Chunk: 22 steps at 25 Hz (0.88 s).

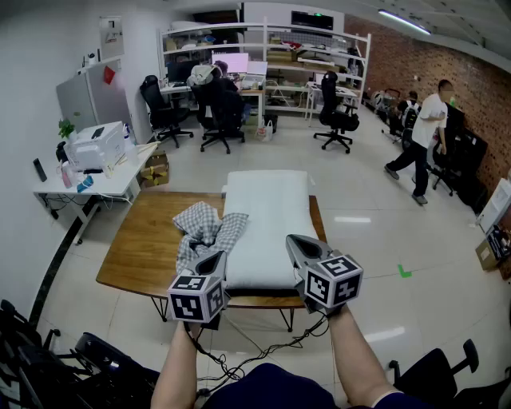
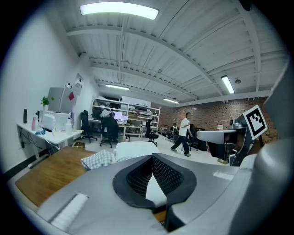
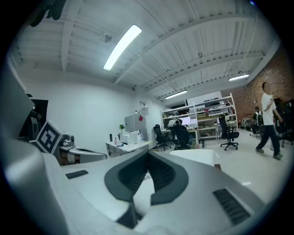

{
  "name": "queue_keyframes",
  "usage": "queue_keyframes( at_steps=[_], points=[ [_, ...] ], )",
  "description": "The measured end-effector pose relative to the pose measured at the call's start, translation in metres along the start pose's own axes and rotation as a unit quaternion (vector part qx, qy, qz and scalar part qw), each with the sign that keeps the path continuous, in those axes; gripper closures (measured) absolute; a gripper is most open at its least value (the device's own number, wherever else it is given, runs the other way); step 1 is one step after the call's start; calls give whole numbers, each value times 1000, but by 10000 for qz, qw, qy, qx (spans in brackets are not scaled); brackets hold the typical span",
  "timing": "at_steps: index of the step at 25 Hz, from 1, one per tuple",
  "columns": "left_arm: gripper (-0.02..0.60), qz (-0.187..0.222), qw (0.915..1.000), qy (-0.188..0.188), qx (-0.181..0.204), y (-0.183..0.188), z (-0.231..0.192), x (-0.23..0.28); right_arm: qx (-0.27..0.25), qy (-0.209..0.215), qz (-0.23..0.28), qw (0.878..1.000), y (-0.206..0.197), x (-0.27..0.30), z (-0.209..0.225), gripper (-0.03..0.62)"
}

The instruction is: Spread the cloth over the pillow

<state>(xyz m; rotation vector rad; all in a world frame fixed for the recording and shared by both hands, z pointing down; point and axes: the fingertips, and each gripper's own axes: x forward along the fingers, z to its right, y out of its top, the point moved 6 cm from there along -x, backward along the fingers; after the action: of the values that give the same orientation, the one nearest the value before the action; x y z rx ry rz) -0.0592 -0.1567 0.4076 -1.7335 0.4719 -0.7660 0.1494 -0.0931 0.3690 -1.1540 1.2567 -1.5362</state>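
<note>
Location type: open-plan office. Indicators: black swivel chairs (image 1: 335, 112) at desks, a lit monitor (image 1: 237, 61), white shelving racks (image 1: 267, 36), a printer (image 1: 97, 144) on a white side desk (image 1: 120, 184), a brick wall (image 1: 447, 72), and a ceiling strip light (image 1: 403, 21).

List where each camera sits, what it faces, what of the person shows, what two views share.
Head view: on the head, facing forward and down at table, pillow and cloth; forearms, left gripper and right gripper show.
Left gripper view: on the left gripper, along its shut jaws over the pillow; right gripper at right.
Right gripper view: on the right gripper, along its shut jaws; left gripper at left.
Both gripper views share the walking person.
</note>
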Motion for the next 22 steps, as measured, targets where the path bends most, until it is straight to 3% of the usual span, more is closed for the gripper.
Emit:
queue_keyframes(
  at_steps=[7, 15, 22],
  points=[
    [574, -56, 9993, 342, -143, -26, -23, 2, 94, -13, -141, 9999, -16, 7, -4, 585],
    [572, -252, 9952, 821, -464, -82, -56, -5, 210, 170, -517, 9983, -45, 17, -17, 585],
    [573, -686, 9884, 1148, -725, -127, -74, -12, 219, 314, -798, 9961, -64, 29, -33, 585]
  ],
)
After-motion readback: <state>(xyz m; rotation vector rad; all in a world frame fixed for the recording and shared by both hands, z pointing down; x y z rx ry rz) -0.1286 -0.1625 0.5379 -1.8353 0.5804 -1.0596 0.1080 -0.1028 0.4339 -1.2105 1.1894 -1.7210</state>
